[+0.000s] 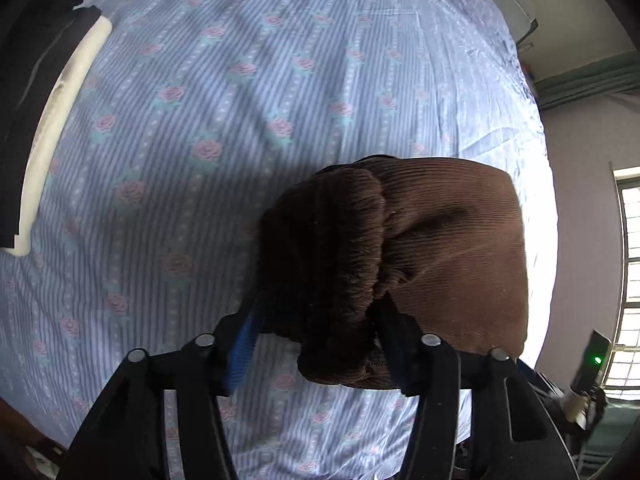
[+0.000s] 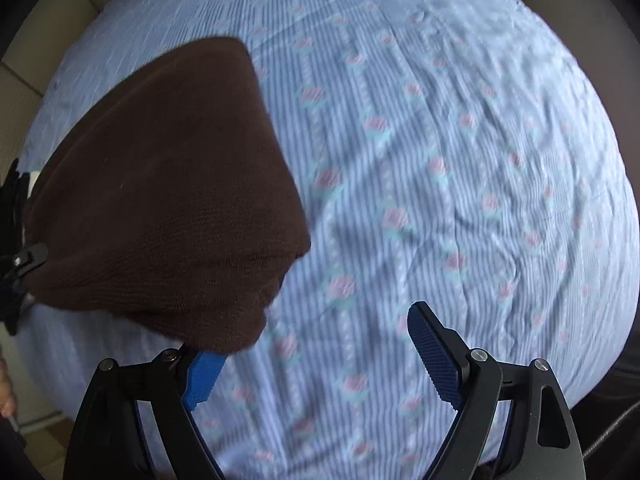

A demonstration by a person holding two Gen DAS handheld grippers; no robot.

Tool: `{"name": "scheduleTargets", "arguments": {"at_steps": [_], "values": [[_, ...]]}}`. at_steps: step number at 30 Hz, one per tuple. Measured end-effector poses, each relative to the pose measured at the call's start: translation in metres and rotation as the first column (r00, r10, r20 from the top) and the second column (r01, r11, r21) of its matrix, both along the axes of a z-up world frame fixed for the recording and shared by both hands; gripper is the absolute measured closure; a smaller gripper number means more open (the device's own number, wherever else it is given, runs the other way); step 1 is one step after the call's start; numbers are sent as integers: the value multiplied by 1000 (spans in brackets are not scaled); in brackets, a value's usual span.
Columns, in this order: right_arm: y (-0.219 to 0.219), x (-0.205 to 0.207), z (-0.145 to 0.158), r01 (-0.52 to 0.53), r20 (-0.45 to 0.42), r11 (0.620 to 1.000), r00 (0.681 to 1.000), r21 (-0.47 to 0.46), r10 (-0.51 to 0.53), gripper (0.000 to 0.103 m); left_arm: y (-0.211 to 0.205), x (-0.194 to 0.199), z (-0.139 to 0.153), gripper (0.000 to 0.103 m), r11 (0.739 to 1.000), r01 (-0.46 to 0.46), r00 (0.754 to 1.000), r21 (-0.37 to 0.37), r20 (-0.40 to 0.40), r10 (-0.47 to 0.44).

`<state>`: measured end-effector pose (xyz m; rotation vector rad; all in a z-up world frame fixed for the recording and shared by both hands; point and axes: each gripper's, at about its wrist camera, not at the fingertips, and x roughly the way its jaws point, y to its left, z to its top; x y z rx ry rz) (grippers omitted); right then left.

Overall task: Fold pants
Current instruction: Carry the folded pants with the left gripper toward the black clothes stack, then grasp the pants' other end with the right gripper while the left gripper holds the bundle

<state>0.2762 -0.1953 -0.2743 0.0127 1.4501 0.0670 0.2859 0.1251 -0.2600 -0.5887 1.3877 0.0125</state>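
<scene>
The brown corduroy pants (image 1: 420,248) are a folded bundle held above the blue flowered bed sheet (image 1: 200,120). My left gripper (image 1: 316,320) is shut on the near end of the bundle, its blue-padded fingers (image 1: 240,356) on either side of the thick fold. In the right wrist view the pants (image 2: 160,200) hang at the left, over the left finger. My right gripper (image 2: 320,356) is open and empty, its jaws wide apart above the sheet (image 2: 440,160).
A dark and white bed edge (image 1: 60,100) runs along the left. A window (image 1: 628,260) and a device with a green light (image 1: 592,364) are at the right. The left gripper's black frame (image 2: 24,260) shows at the right view's left edge.
</scene>
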Motion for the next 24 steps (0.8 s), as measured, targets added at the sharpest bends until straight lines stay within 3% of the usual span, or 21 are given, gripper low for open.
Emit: {"name": "scheduleTargets", "arguments": {"at_steps": [2, 5, 8, 10, 13, 24], "values": [[-1, -11, 19, -5, -7, 1000, 1000, 24, 5, 17, -4, -3, 0, 41, 999, 20, 1000, 28, 6, -20], [1, -17, 58, -40, 110, 999, 993, 25, 37, 17, -14, -4, 2, 38, 994, 54, 998, 90, 15, -56], [2, 2, 65, -63, 192, 994, 980, 85, 46, 17, -10, -6, -1, 29, 994, 42, 999, 100, 11, -44], [0, 22, 50, -51, 185, 984, 983, 168, 19, 17, -5, -8, -5, 23, 996, 29, 1000, 82, -1, -29], [0, 44, 17, -24, 103, 968, 995, 249, -2, 17, -2, -11, -12, 18, 997, 35, 999, 72, -6, -35], [11, 68, -50, -96, 7, 960, 995, 262, 97, 17, -1, -7, -45, 1, 996, 87, 995, 2, 39, -87]]}}
